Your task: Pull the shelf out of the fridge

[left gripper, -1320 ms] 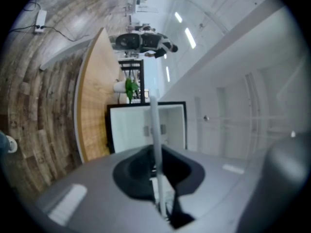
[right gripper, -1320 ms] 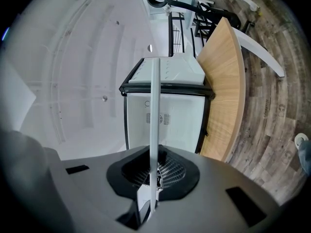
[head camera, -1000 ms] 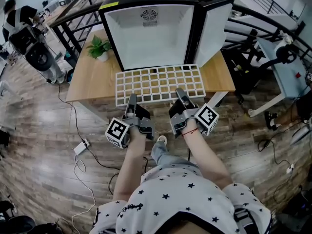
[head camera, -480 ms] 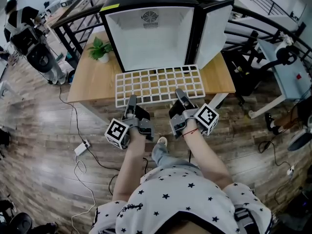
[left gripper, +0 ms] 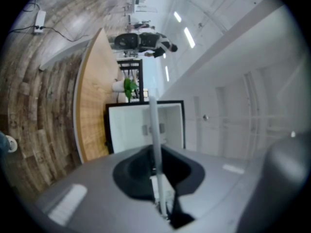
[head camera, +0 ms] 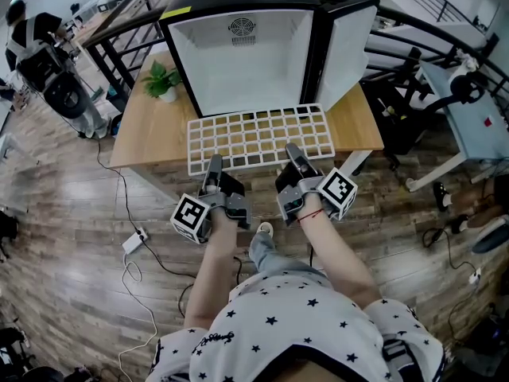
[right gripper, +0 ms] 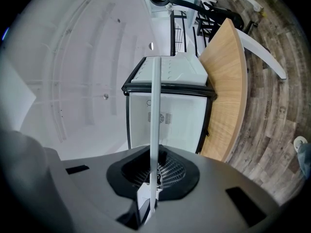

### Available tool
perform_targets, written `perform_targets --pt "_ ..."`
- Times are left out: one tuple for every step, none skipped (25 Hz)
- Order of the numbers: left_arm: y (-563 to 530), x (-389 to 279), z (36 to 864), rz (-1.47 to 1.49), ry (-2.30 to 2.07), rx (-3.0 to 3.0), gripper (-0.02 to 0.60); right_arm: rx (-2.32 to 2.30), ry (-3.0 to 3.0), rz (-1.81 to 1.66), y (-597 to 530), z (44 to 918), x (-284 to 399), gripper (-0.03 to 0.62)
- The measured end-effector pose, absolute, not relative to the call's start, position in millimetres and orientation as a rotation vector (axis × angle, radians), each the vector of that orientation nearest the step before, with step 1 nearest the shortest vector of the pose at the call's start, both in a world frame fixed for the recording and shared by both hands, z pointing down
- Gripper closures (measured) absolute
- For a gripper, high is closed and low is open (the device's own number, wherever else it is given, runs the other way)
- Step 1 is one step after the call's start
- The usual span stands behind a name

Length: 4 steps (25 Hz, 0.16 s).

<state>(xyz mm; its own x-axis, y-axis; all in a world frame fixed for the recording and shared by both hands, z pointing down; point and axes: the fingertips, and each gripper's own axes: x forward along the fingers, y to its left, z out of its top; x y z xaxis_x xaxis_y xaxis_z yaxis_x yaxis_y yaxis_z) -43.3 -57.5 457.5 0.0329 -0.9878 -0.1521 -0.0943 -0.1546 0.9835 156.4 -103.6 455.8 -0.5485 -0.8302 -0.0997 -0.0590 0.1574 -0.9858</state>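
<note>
At the right edge of the head view, a pale elongated thing (head camera: 491,237) over the wooden floor (head camera: 71,237) lies lower than a second ago. Dark shapes (head camera: 14,342) in the bottom-left corner have shifted too; what they are cannot be told.

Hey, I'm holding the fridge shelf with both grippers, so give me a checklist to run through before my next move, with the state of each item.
1. Left gripper clamped on the shelf's front edge: ok.
2. Right gripper clamped on the same edge: ok.
3. Fridge door swung open, out of the way: ok.
4. Shelf's back edge fully clear of the fridge opening: cannot tell; it sits right at the opening's lower lip in the head view.
5. Plant on the table apart from the shelf: ok.
</note>
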Motion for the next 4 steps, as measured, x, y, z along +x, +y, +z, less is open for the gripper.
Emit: perform_targets --pt "-57.6 -43.5 457.7 -1.256 -1.184 1.407 0.549 -0.851 1.763 -1.454 -103.5 455.3 156.3 0.556" --pt "-57.6 -43.7 457.8 -1.257 -1.184 1.407 0.549 -0.851 1.762 -1.453 -103.4 455.0 156.3 0.556" --pt "-57.7 -43.9 457.9 -1.257 -1.183 1.407 0.549 -0.851 1.761 -1.453 -103.3 454.9 156.3 0.556" --pt "-57.7 -44.0 457.9 -1.258 -1.183 1.406 0.549 -0.850 1.759 -1.453 -103.2 454.8 156.2 0.556"
